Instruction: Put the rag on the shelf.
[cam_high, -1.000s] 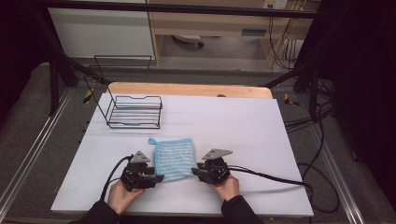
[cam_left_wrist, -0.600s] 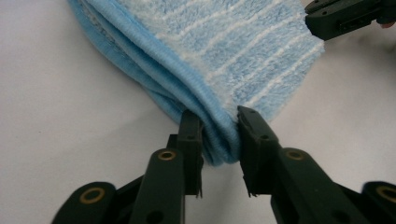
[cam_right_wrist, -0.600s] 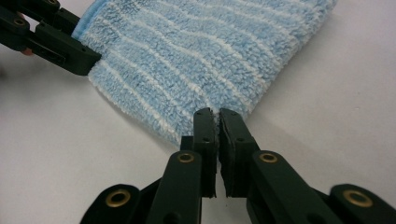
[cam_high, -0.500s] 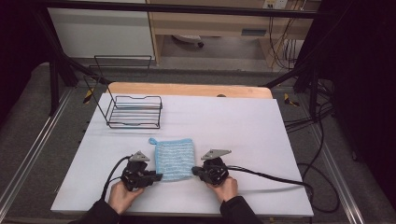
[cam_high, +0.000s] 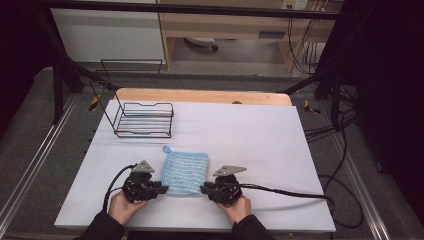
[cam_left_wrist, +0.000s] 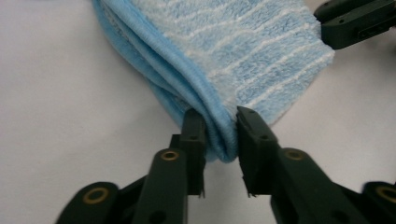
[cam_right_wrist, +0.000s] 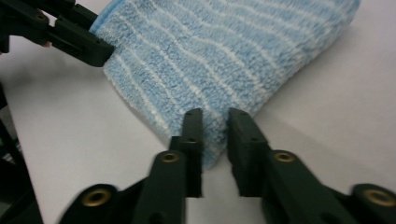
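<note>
Both grippers pinch the near corners of the folded blue cloth (cam_high: 185, 173): our left gripper (cam_left_wrist: 220, 135) has its jaws pressed on the near left corner, where the layered edges bunch between them, and our right gripper (cam_right_wrist: 214, 133) is clamped on the near right corner. The cloth lies flat on the white table (cam_high: 260, 135), stretching away from us, its long axis running from the near edge toward the wire rack (cam_high: 144, 119) at the far left. We judge the next move will lift or fold it forward, so both hands must travel together. From the high view we see the whole cloth, its far loop and the rack; the gripper views show how much cloth each pinch holds.
</note>
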